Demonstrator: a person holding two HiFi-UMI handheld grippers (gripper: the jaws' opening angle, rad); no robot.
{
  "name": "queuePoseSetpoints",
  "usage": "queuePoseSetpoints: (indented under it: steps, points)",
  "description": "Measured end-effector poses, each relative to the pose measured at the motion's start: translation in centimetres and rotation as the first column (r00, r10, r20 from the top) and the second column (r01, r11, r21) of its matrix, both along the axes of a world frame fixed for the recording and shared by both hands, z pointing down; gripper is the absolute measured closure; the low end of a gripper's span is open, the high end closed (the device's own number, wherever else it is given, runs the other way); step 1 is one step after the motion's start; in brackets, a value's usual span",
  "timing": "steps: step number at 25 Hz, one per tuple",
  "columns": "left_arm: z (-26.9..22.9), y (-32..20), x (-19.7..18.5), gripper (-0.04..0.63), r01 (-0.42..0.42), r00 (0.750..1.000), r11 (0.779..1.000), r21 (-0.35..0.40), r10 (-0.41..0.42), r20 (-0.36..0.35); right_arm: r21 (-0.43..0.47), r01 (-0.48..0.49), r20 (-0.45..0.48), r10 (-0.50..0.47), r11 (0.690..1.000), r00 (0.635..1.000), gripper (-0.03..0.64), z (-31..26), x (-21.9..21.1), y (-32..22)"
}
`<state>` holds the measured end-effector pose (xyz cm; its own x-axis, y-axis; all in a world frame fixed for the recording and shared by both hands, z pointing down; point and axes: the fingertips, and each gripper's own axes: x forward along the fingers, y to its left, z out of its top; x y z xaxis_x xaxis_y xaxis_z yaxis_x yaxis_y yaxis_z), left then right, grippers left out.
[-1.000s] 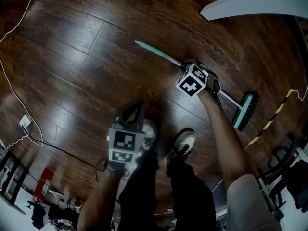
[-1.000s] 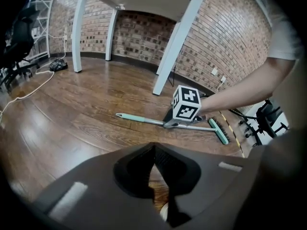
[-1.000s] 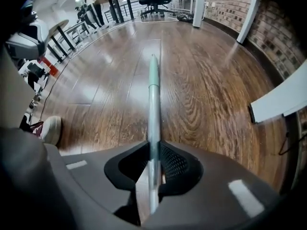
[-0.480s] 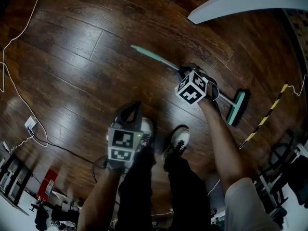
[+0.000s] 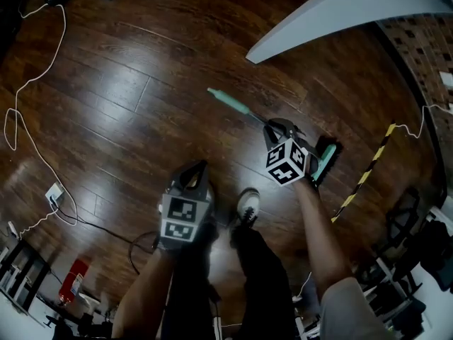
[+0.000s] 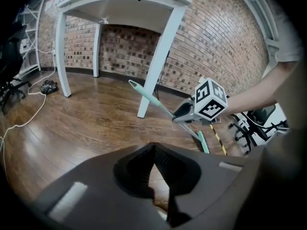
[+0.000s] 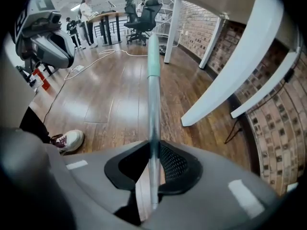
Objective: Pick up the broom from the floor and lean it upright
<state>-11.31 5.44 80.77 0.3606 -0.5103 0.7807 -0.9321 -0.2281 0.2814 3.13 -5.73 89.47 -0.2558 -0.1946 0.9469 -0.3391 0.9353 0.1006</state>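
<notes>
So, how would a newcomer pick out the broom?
Find the white table by the brick wall. Near it, the right claw grips the broom. It is a thin metal pole, mint-green grip on one end, green brush on the other, unlike the white cables.

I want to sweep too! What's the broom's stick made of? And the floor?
Broom stick: probably metal, silvery with a bright shiny streak. Its far-end sleeve: matte mint green, maybe plastic or rubber. Floor: dark glossy planks with grain lines, wood or wood-look laminate; can't tell which.
</notes>
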Motion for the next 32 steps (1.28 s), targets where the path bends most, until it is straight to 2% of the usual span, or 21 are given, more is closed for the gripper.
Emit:
queuePoseSetpoints:
  steps: [6,14,16,19,22,24,28,32]
  points:
    - [-7.5,-2.5,0.1,0.595,-0.017,1.0,0.999,0.044,0.017,0.017,0.082,-0.143,0.035,0.141,0.986,0.989,0.528,-9.2,4.6,-0.8]
    - [-16.2,-6.0,2.2,0.595,-0.094,0.996,0.989,0.111,0.092,0.023,0.126,-0.356,0.072,0.35,0.926,0.934,0.525,-17.4,12.5,-1.4]
    - [-18.4,-6.7,3.0,0.595,-0.122,0.993,0.983,0.134,0.12,0.023,0.132,-0.415,0.081,0.407,0.9,0.91,0.525,-19.4,14.8,-1.6]
    - [-21.4,-8.2,4.0,0.595,-0.143,0.99,0.975,0.168,0.14,0.029,0.156,-0.512,0.143,0.494,0.844,0.858,0.525,-22.9,17.4,-2.4]
    - [-23.8,-10.4,5.5,0.595,-0.143,0.99,0.968,0.206,0.14,0.029,0.169,-0.594,0.213,0.559,0.787,0.801,0.525,-25.9,19.6,-3.3]
    - [-25.3,-11.6,6.9,0.595,-0.132,0.991,0.965,0.226,0.129,0.028,0.168,-0.621,0.249,0.577,0.765,0.778,0.523,-27.1,20.9,-3.9]
    - [-28.3,-14.2,9.6,0.595,-0.104,0.995,0.959,0.265,0.1,0.027,0.166,-0.617,0.276,0.564,0.769,0.778,0.52,-28.2,22.4,-5.6]
    - [-29.6,-16.4,11.0,0.595,-0.055,0.998,0.959,0.278,0.047,0.034,0.159,-0.591,0.316,0.527,0.791,0.789,0.522,-28.2,22.3,-8.9]
